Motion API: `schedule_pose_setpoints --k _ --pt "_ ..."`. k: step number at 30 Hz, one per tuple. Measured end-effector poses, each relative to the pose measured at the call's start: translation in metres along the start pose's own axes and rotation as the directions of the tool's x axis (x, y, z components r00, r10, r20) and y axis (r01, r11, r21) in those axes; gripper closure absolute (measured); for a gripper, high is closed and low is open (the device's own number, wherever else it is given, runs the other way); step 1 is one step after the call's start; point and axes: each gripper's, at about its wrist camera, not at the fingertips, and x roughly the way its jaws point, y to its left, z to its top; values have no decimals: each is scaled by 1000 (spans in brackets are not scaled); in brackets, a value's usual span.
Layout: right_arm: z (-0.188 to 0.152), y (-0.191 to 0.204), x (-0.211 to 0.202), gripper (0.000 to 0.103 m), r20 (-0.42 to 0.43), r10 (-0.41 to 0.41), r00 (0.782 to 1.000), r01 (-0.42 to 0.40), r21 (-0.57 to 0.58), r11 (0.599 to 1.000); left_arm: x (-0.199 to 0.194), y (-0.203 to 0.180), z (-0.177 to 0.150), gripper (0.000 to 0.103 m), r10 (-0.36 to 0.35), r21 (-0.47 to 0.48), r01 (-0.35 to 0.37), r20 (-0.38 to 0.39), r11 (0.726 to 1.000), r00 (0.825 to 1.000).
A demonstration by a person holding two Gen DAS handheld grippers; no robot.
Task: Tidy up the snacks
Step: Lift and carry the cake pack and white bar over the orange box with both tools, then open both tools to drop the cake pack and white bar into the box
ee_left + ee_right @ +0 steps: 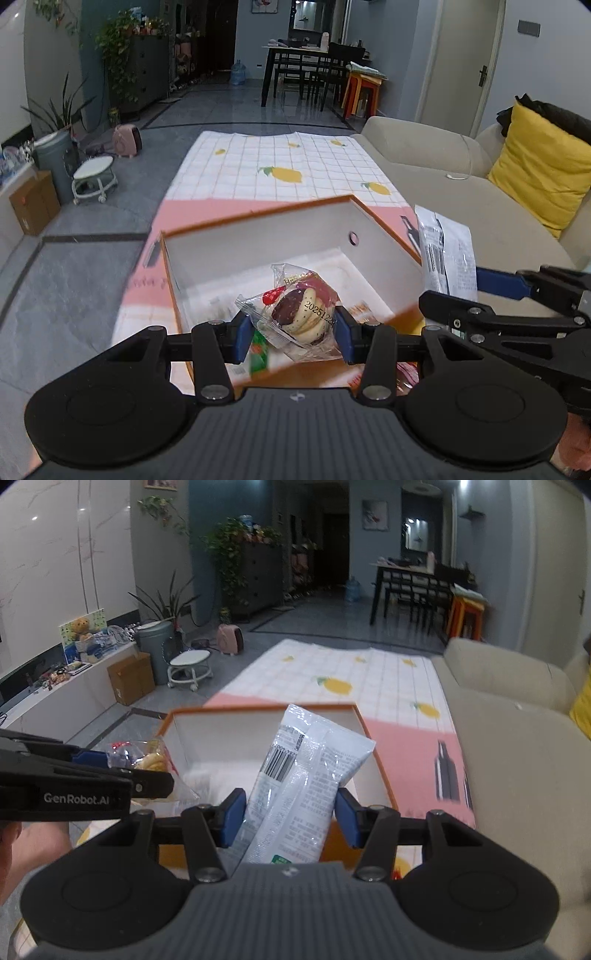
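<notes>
An orange-rimmed box (258, 218) with a white inside stands on the table in front of both grippers; it also shows in the right wrist view (364, 723). My left gripper (291, 332) is shut on a clear cookie packet (303, 314) and holds it over the box's near edge. My right gripper (290, 812) is shut on a white snack pouch (306, 768) with a barcode, held upright over the box. The pouch shows at the right of the left wrist view (447, 254), and the cookie packet at the left of the right wrist view (147, 760).
A green packet (258, 354) lies under the left gripper by the box. The table has a pink and lemon-print cloth (280, 162). A beige sofa (480, 206) with a yellow cushion (539, 166) runs along the right. A small stool (190, 666) stands on the floor at left.
</notes>
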Motion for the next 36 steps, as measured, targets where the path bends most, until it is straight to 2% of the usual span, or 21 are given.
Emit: schedule_pose_setpoints --k 5,11,20,27,32,36 --pt "25 4 31 52 7 3 1000 -3 -4 1000 25 11 17 52 29 -17 -29 -27 999 999" --pt "43 7 72 52 -8 -21 1000 20 -24 1000 60 27 28 52 48 -17 -50 -110 999 993" --pt "44 12 128 52 -84 -69 994 61 -86 994 107 40 21 52 133 37 -128 -246 991 960" --pt "30 22 166 52 -186 -103 977 77 -144 987 136 43 12 52 180 98 -156 -339 983 923" --pt "25 22 186 52 -251 -120 960 77 -174 982 143 31 8 52 182 169 -129 -346 977 921" --pt "21 19 196 52 -311 -124 943 74 -167 983 146 24 7 52 202 206 -137 -338 969 919"
